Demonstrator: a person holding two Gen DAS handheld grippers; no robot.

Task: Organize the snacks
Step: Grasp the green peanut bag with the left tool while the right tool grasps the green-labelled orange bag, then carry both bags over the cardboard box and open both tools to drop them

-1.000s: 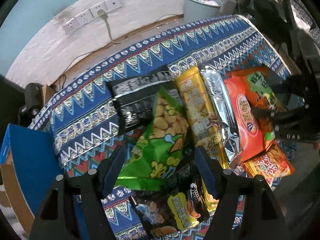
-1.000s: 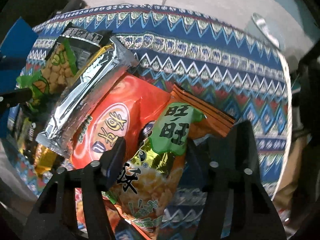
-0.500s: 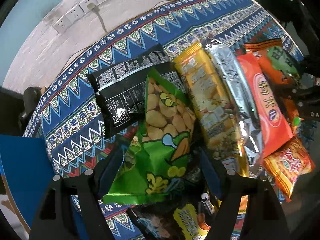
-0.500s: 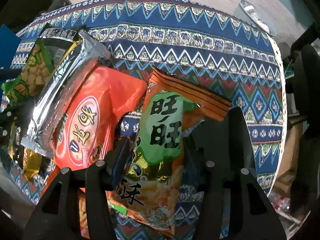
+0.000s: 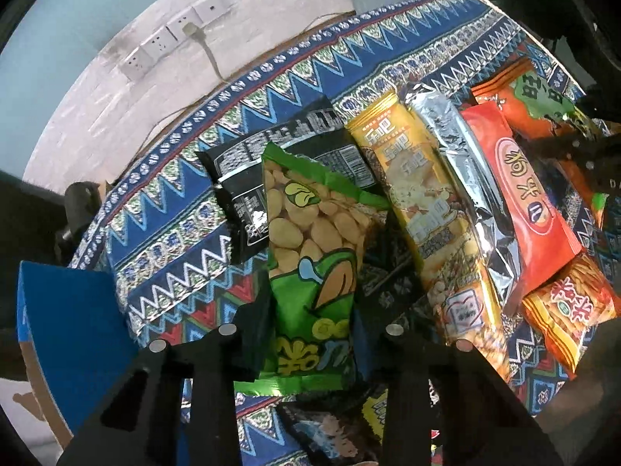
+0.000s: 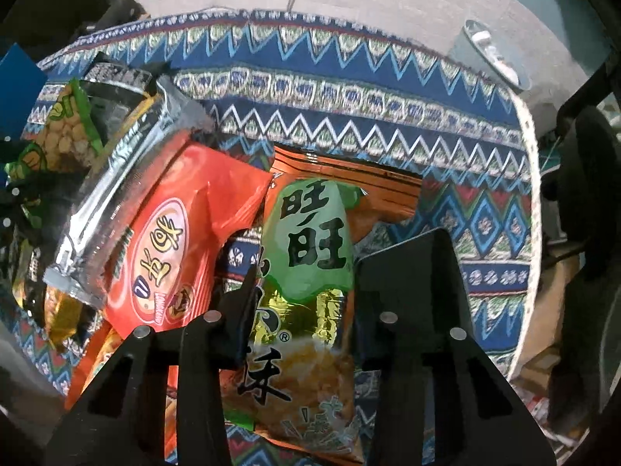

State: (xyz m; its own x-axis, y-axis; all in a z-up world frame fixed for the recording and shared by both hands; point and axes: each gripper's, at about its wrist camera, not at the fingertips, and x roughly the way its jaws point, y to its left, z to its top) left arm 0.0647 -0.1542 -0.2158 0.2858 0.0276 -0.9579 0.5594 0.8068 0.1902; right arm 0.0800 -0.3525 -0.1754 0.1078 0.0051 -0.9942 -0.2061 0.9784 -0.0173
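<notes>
Step in hand: double pick-up. Left gripper (image 5: 312, 334), jaws just closing, clamped on green broad-bean packet (image 5: 310, 256) near the patterned tablecloth's (image 5: 163, 233) front edge; right gripper (image 6: 302, 310), likewise closing, clamped on green-and-orange Want Want packet (image 6: 310, 272). Next: lift both clear of neighbouring packets.

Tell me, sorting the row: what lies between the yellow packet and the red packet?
A silver foil packet lies between the yellow packet and the red packet, in the left wrist view.
</notes>
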